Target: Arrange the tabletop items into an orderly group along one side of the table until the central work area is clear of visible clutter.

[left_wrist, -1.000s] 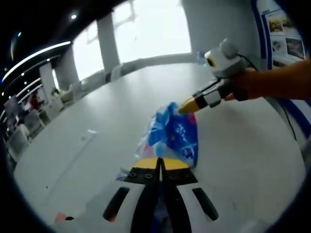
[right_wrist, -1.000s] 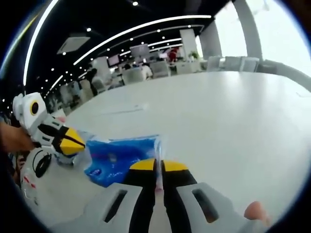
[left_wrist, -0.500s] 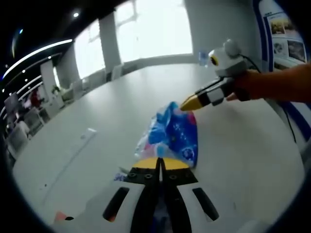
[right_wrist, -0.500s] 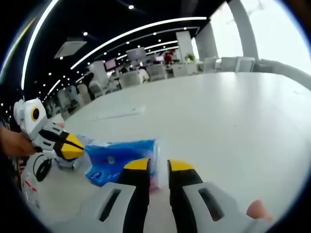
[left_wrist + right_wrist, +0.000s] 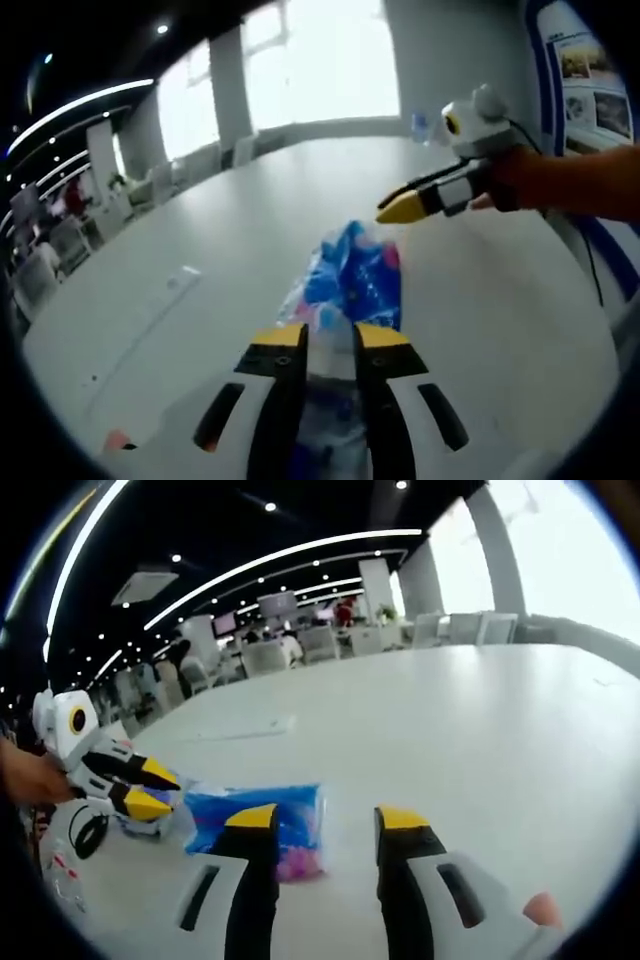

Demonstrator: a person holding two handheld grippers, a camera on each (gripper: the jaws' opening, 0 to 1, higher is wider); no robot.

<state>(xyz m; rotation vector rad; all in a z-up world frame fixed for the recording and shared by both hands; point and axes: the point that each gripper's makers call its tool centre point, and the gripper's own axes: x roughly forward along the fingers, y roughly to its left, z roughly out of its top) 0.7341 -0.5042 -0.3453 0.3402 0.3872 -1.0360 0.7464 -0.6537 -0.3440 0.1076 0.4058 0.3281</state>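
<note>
Both claws opened since earlier — blue packet (image 5: 352,285) released (on table (image 5: 480,730)).

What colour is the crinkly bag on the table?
Mostly blue bag, with pink and white bits, clearest in the left gripper view.

In the left gripper view the packet (image 5: 352,283) lies mid-frame on the surface (image 5: 200,240), just beyond the left claw (image 5: 329,340); the right claw (image 5: 405,208), upper right, seems apart from it.
</note>
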